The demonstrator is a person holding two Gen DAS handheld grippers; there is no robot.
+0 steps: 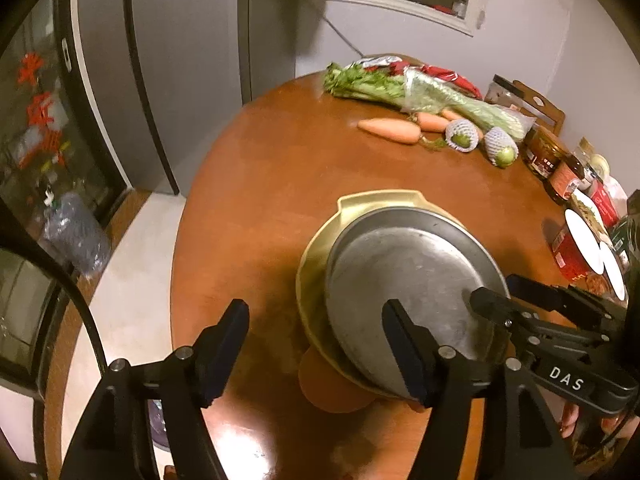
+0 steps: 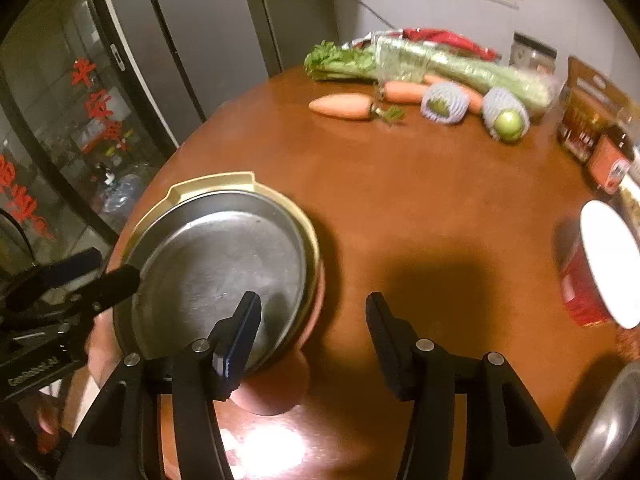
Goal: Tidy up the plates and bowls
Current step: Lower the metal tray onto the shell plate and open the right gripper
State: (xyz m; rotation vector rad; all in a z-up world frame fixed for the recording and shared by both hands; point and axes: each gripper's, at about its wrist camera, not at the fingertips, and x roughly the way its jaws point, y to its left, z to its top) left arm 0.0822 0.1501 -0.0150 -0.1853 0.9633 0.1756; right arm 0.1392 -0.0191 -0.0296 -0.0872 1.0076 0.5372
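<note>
A steel plate [image 1: 408, 280] lies in a yellow bowl with a tab handle [image 1: 360, 204], stacked on an orange dish [image 1: 332, 392] on the round wooden table [image 1: 280, 184]. My left gripper [image 1: 316, 344] is open, its right finger over the plate's near edge. My right gripper [image 1: 492, 296] reaches in from the right over the plate's rim. In the right wrist view the steel plate [image 2: 216, 276] sits in the yellow bowl [image 2: 212, 184]; my right gripper [image 2: 312, 328] is open and empty, left finger over the plate. The left gripper [image 2: 100, 272] shows at the plate's left edge.
Celery [image 1: 400, 92], carrots [image 1: 390, 130] and netted fruit [image 1: 462, 136] lie at the table's far side. Jars and packets [image 1: 560, 168] and white-rimmed bowls [image 2: 612, 260] stand at the right. A steel bowl [image 2: 616, 428] is at lower right. A fridge [image 1: 140, 60] stands left.
</note>
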